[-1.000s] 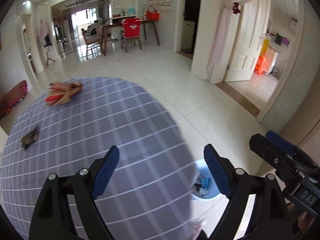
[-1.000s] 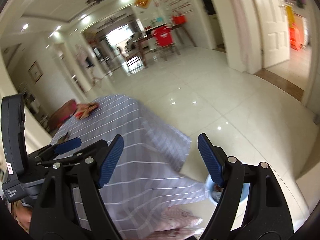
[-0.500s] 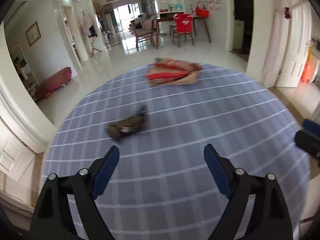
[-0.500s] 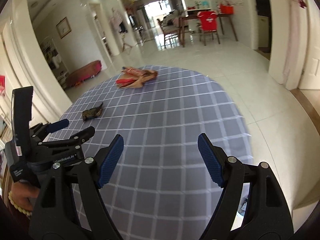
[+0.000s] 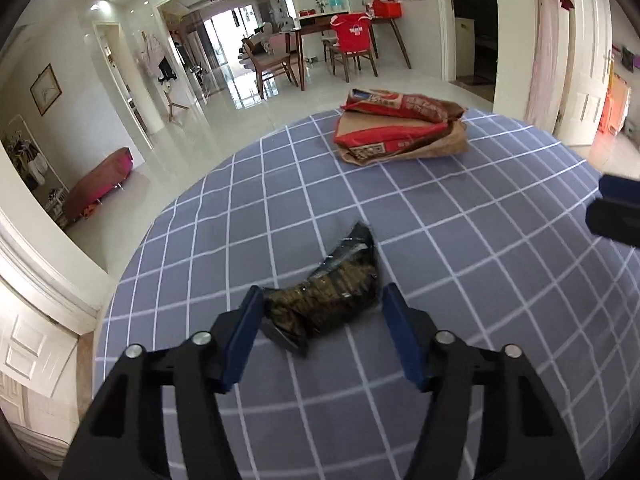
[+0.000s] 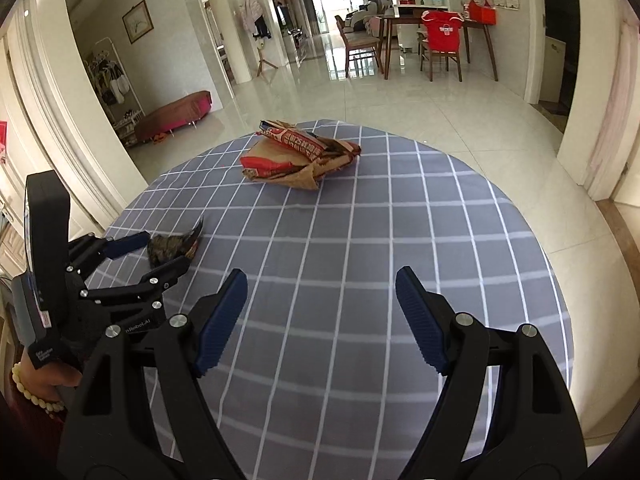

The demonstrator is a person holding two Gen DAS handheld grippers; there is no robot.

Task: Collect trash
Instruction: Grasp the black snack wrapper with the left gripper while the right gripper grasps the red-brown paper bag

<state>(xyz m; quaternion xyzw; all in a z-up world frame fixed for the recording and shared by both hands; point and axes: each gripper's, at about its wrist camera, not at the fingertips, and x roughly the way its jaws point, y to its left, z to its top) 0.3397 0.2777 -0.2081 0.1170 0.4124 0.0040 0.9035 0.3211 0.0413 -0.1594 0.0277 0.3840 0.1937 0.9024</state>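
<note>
A dark crumpled snack wrapper (image 5: 328,296) lies on the round table's grey checked cloth (image 5: 460,264). My left gripper (image 5: 322,310) is open with its blue pads on either side of the wrapper, the left pad touching its end. The wrapper also shows in the right wrist view (image 6: 172,246), between the left gripper's fingers (image 6: 128,240). A crumpled red and brown paper bag (image 5: 400,128) lies at the table's far side, also seen in the right wrist view (image 6: 300,156). My right gripper (image 6: 320,312) is open and empty above the table's middle.
The table edge curves round on the left and far sides. Beyond it is shiny tiled floor (image 6: 400,96), a dining table with chairs (image 6: 436,48), and a low pink bench (image 5: 100,184) by the left wall.
My left gripper has swung from the floor bin side over the table, moved down to the dark wrapper and narrowed around it. The right gripper has turned to face the table.
</note>
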